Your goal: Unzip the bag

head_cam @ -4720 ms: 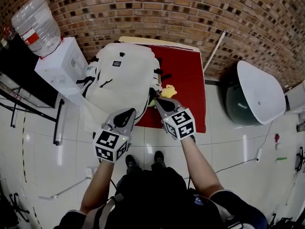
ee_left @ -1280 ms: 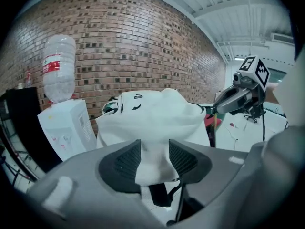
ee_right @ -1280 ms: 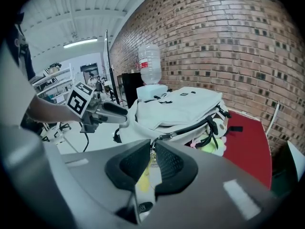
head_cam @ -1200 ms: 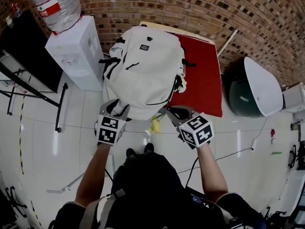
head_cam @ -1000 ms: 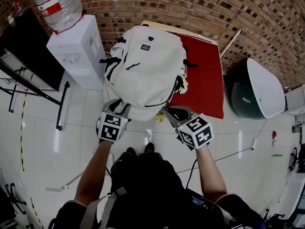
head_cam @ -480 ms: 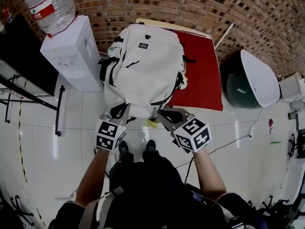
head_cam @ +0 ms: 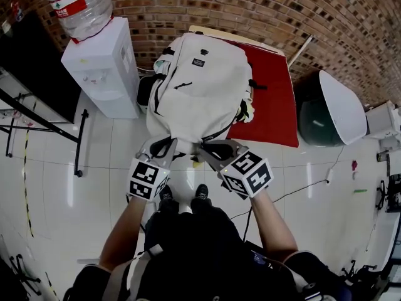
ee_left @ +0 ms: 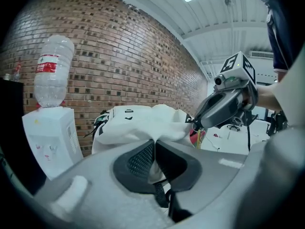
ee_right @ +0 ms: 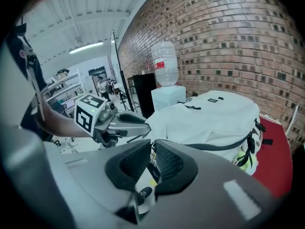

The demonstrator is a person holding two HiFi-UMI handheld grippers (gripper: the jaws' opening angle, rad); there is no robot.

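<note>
A white backpack (head_cam: pixel 200 86) lies on a red table (head_cam: pixel 276 99), its near end hanging over the table's front edge. My left gripper (head_cam: pixel 164 149) is shut on the white fabric at that near end; in the left gripper view (ee_left: pixel 155 144) cloth and a black strap sit pinched between the pads. My right gripper (head_cam: pixel 205 150) is beside it on the right, shut on the zipper pull (ee_right: pixel 153 171), a metal ring with a black tag. A dark open zipper line runs along the bag's right side (ee_right: pixel 224 146). Each gripper shows in the other's view.
A white water dispenser (head_cam: pixel 103 68) with a bottle stands left of the table. A green and white tub chair (head_cam: pixel 332 111) is at the right. A brick wall (head_cam: pixel 263 11) runs behind. A black rack (head_cam: pixel 31 111) is at the far left. The person's shoes (head_cam: pixel 182 196) stand on a glossy white floor.
My left gripper has closed on the bag's near edge. My right gripper has shifted slightly left along that edge, still holding the pull.
</note>
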